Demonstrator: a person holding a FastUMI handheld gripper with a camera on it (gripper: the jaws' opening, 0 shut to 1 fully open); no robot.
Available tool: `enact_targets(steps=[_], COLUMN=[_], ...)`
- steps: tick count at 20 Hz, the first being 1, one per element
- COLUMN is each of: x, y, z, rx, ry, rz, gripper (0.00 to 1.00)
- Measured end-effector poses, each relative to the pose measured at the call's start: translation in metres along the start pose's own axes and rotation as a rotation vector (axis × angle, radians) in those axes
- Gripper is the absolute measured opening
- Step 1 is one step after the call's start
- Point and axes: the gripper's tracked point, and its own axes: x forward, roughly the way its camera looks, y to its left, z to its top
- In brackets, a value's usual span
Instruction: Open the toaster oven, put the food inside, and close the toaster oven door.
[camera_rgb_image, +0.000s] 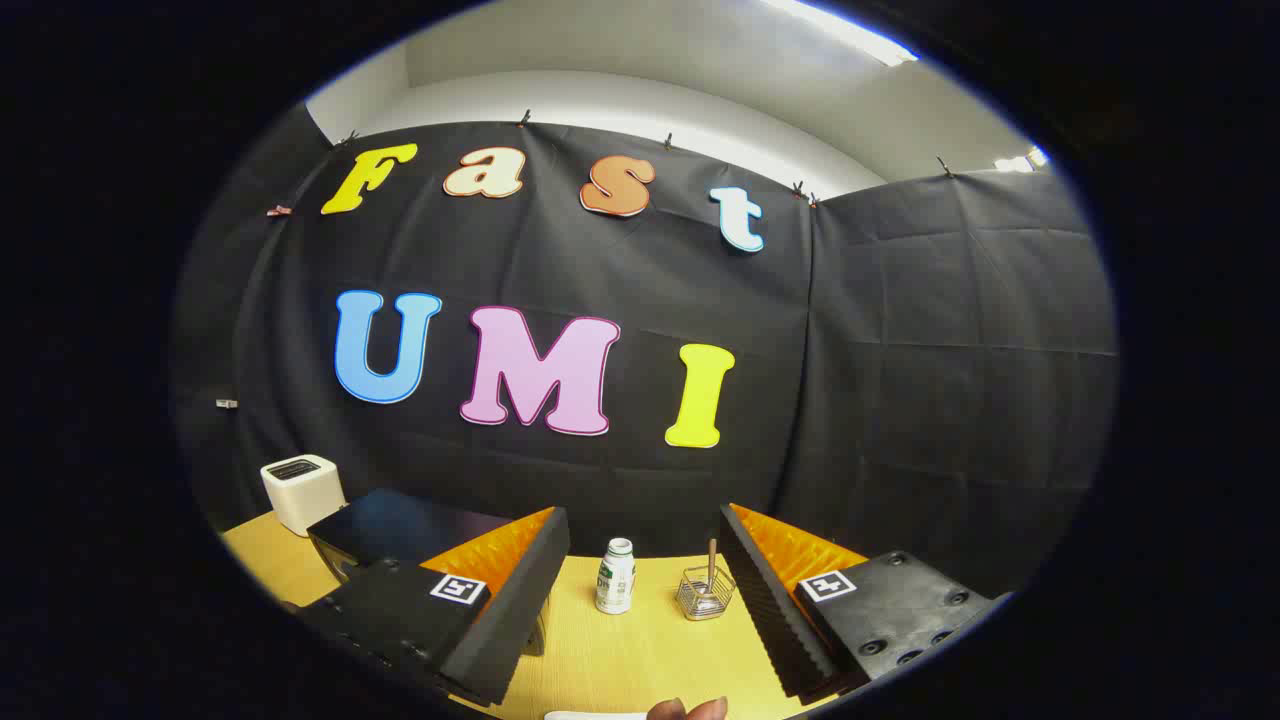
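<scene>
The jaws (635, 600) stand wide open and hold nothing, raised above the wooden surface (620, 660) and looking level across it toward the booth wall. The toaster oven (400, 530), a dark box, lies off to the left, partly hidden behind the left finger, its long side running across the surface; its door cannot be made out from here. Reaching it likely calls for a swing leftward. Beyond it, further left, sits a white toaster (302, 490). Straight ahead between the fingers stand a small white bottle (616, 576) and, just beside it, a wire basket (705, 592) holding an upright utensil. What looks like food (685, 709) lies nearest, below the fingers.
</scene>
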Motion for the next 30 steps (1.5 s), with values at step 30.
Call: enact_targets(steps=[30], x=[-0.010], y=[0.101], z=[-0.017], rx=[0.045], ry=[0.036], rz=[0.093], gripper=[0.98])
